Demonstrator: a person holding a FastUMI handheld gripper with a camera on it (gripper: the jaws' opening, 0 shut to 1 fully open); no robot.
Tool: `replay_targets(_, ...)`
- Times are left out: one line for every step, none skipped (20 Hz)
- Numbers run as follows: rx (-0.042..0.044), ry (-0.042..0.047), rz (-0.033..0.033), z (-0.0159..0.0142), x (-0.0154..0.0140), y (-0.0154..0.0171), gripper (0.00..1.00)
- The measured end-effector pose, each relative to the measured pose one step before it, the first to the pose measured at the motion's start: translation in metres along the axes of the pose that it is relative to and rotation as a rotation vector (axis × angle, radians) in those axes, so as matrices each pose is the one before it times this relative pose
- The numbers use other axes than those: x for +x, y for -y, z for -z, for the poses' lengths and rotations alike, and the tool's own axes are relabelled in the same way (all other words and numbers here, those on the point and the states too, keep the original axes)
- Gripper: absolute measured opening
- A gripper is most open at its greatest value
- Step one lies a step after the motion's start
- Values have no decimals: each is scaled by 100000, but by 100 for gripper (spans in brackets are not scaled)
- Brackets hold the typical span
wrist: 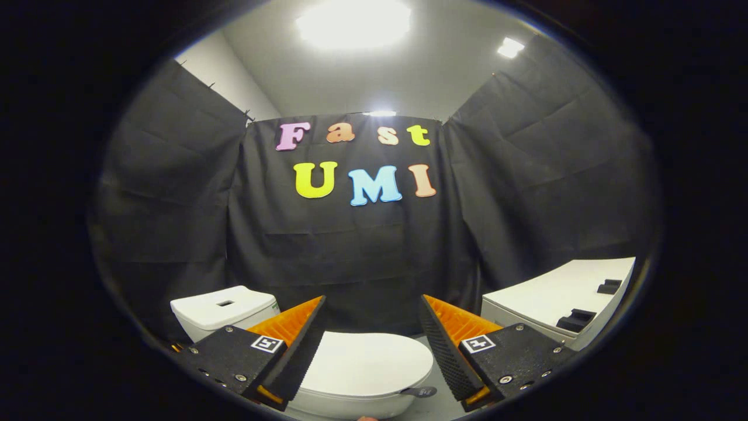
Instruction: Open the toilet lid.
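Observation:
A white toilet stands below and just ahead of my fingers, its oval lid (362, 362) lying flat and closed over the bowl. A small dark tab (421, 391) sticks out at the lid's front right edge. The white cistern (225, 309) rises behind it, past my left finger. My gripper (371, 318) hovers above the lid, open wide, with nothing between its orange and black fingers (292, 333). The lid's rear part shows in the gap between them.
A white cabinet or counter (555, 298) stands to the right, beyond my right finger, with two small dark blocks (575, 320) on its top. Black cloth walls close in the booth behind and on both sides.

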State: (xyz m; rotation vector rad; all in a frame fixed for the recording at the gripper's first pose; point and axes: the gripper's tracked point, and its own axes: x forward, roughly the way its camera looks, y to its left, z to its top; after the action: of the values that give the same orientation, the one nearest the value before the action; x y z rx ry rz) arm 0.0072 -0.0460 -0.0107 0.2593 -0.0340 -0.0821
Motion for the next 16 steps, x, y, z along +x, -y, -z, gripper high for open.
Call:
replay_targets(2147, -483, 1189, 317, 175, 579, 95)
replay_targets(2442, -160, 785, 157, 297, 570, 95)
replay_targets(2434, 254, 661, 143, 84, 443, 94)
replay_targets(2398, -6, 1430, 144, 376, 751, 95)
replay_targets(2726, -316, 1553, 486, 292, 818, 95)
replay_targets(3096, -258, 1787, 347, 311, 753, 95)
replay_targets(3363, -80, 1012, 363, 203, 598, 96)
replay_targets(3661, 330, -132, 425, 189, 427, 96)
replay_targets(3424, 62, 659, 605, 214, 676, 96)
replay_targets(2957, -1015, 1677, 785, 166, 1007, 96)
replay_targets(2701, -1274, 2048, 1061, 260, 1134, 96)
replay_targets(2431, -1107, 1835, 848, 158, 980, 96)
replay_targets(2745, -1195, 1304, 891, 19, 771, 96)
replay_targets(2654, -1132, 1351, 774, 218, 704, 96)
replay_targets(2523, -1144, 1393, 771, 222, 741, 96)
replay_targets(2535, -1101, 1526, 706, 189, 784, 96)
